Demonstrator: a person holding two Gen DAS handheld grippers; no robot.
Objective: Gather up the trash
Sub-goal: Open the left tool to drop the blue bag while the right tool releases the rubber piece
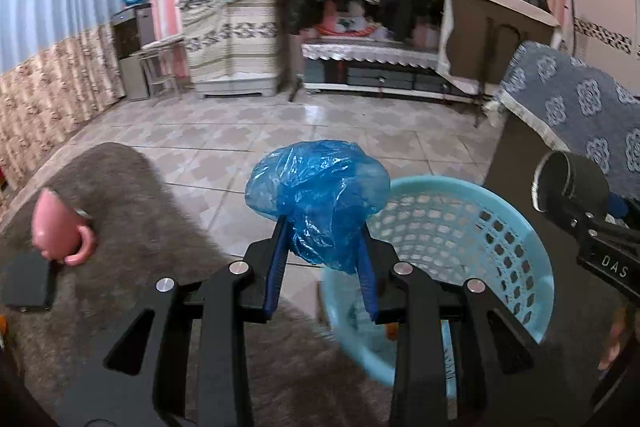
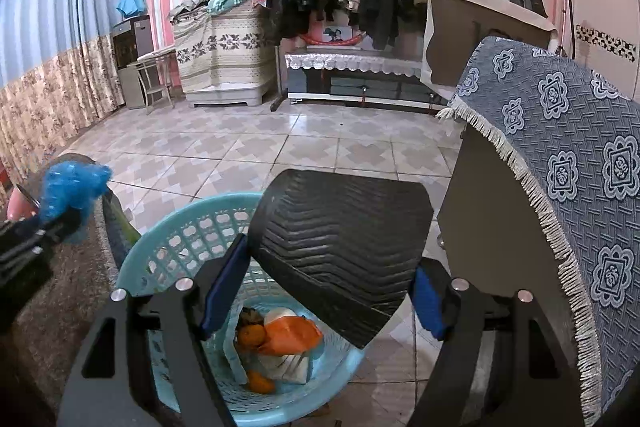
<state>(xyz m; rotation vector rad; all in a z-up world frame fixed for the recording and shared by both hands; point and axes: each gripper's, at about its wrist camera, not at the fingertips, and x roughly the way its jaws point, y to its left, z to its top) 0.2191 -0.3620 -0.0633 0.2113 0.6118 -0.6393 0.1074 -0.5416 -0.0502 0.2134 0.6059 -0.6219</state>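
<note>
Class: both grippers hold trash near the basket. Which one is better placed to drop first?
Right gripper: its black sole hangs over the basket. The left gripper with its blue bag is beside the rim.

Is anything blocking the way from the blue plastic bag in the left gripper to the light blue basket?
Nothing visible does. The left gripper holds the blue plastic bag beside the basket, whose mouth is open. The right gripper holds a black shoe over it.
</note>
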